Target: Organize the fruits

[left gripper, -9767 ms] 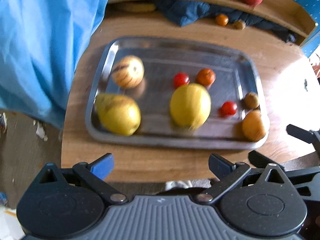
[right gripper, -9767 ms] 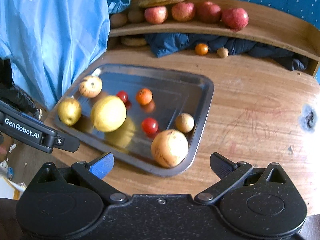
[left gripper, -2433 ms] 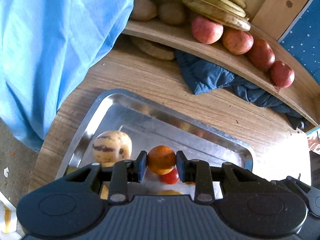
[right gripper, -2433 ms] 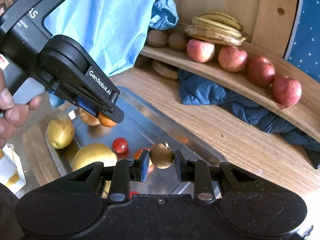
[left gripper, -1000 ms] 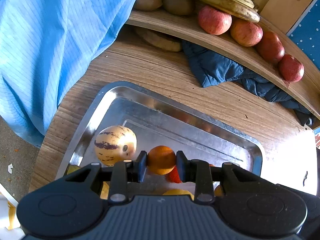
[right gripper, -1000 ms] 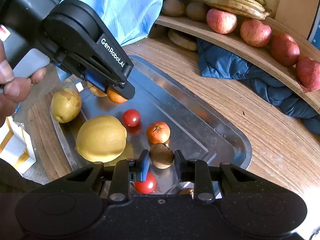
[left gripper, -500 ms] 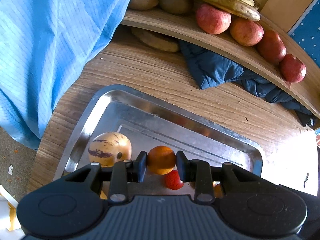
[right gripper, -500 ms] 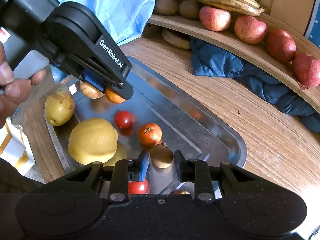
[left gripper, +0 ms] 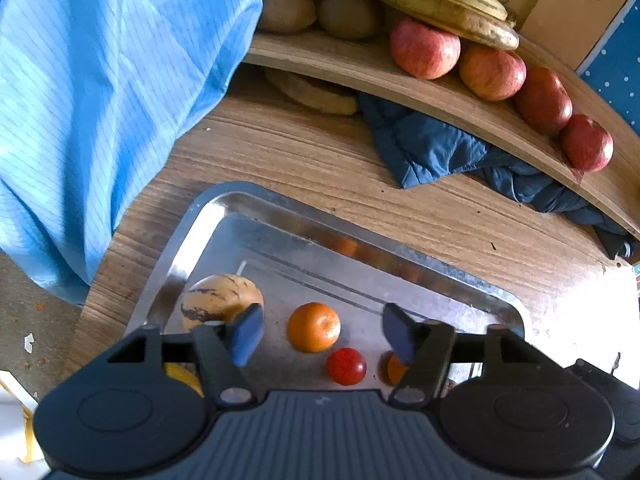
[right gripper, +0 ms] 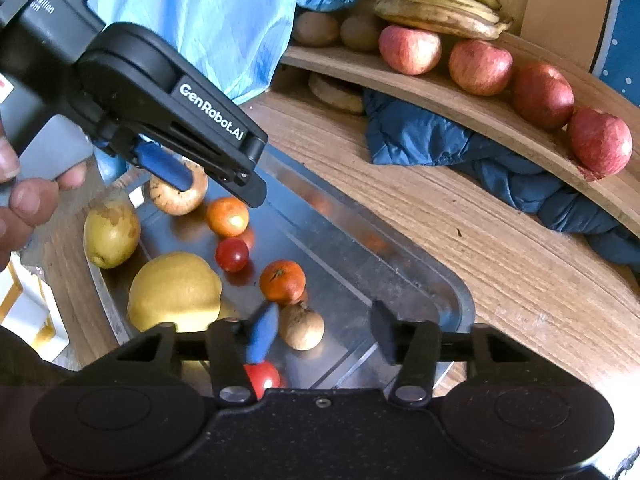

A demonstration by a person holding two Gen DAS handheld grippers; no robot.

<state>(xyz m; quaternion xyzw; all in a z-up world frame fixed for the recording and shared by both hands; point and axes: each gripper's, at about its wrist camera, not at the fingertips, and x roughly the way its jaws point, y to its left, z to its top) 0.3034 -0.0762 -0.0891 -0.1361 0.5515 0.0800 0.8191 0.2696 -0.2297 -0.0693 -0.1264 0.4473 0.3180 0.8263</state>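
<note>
A steel tray (left gripper: 320,224) (right gripper: 400,268) lies on the wooden table. My left gripper (left gripper: 320,334) is open above it, and a small orange (left gripper: 313,326) (right gripper: 227,216) rests on the tray between the fingers. A striped melon-like fruit (left gripper: 220,296) (right gripper: 176,196) sits to its left, a cherry tomato (left gripper: 346,366) (right gripper: 232,255) beside it. My right gripper (right gripper: 322,332) is open over the tray's near end; a brown round fruit (right gripper: 302,326) lies on the tray by its left finger. A tangerine (right gripper: 282,282), a large lemon (right gripper: 174,292), a pear (right gripper: 111,232) and another tomato (right gripper: 262,378) share the tray.
A curved wooden shelf (left gripper: 440,96) at the back holds red apples (right gripper: 480,66), bananas (right gripper: 440,12) and kiwis (left gripper: 348,16). A dark blue cloth (left gripper: 452,152) lies under it. A light blue fabric (left gripper: 100,80) hangs at the left. A hand (right gripper: 20,200) holds the left gripper.
Both grippers have opened. The orange left my left gripper and the brown fruit left my right gripper; each now lies on the tray.
</note>
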